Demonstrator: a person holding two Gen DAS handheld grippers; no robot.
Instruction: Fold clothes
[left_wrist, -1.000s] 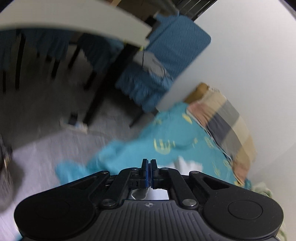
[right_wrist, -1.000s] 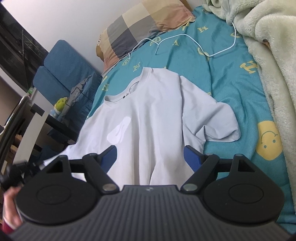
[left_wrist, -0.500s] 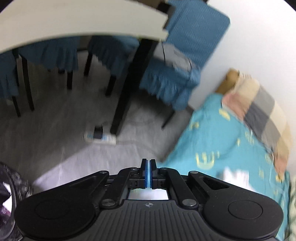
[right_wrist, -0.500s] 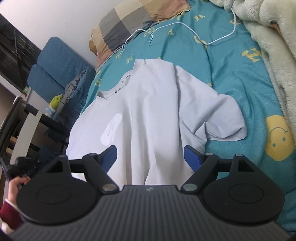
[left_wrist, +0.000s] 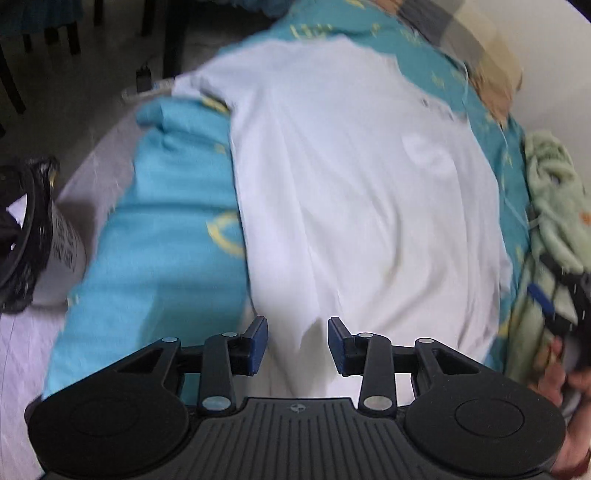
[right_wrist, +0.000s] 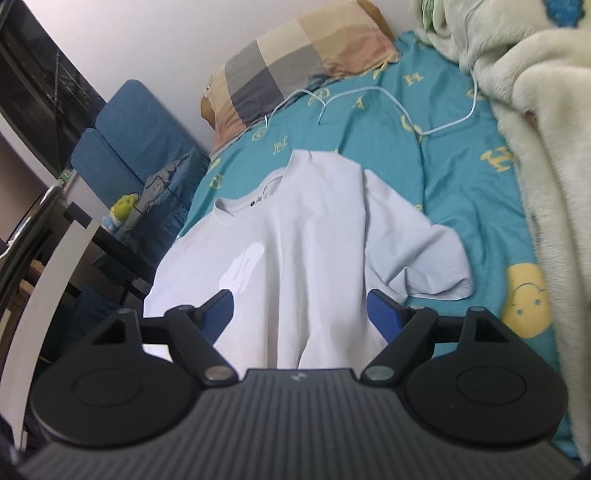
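Left wrist view: the left gripper (left_wrist: 297, 341) has its jaws parted with nothing between them, poised over the near hem of the white T-shirt (left_wrist: 354, 192). The shirt lies spread on the teal bedsheet (left_wrist: 166, 236), its long axis running from the hem at 6 o'clock, right under the jaws, up to the collar near 1 o'clock, where the checked pillow (left_wrist: 465, 48) sits. The picture is blurred, so whether the fingertips touch cloth cannot be told. One sleeve trails off toward 11 o'clock at the bed's edge. At 3 o'clock a hand and part of a dark gripper show against a pale green blanket (left_wrist: 550, 199).

Right wrist view: the right gripper (right_wrist: 301, 314) is spread wide and empty, also at the hem end of the T-shirt (right_wrist: 295, 240). The body stretches away toward 12 o'clock to the collar (right_wrist: 251, 199), and the other sleeve (right_wrist: 424, 258) lies crumpled out toward 2 o'clock on the bedsheet (right_wrist: 443, 147). A white cable (right_wrist: 369, 96) loops beyond the collar, short of the pillow (right_wrist: 299, 62); a fleece blanket (right_wrist: 546, 129) fills the 3 o'clock side.

Both grippers look about equally near the hem, so the coming move likely turns on taking that bottom edge, the shirt's length lying straight ahead of each pair of jaws.
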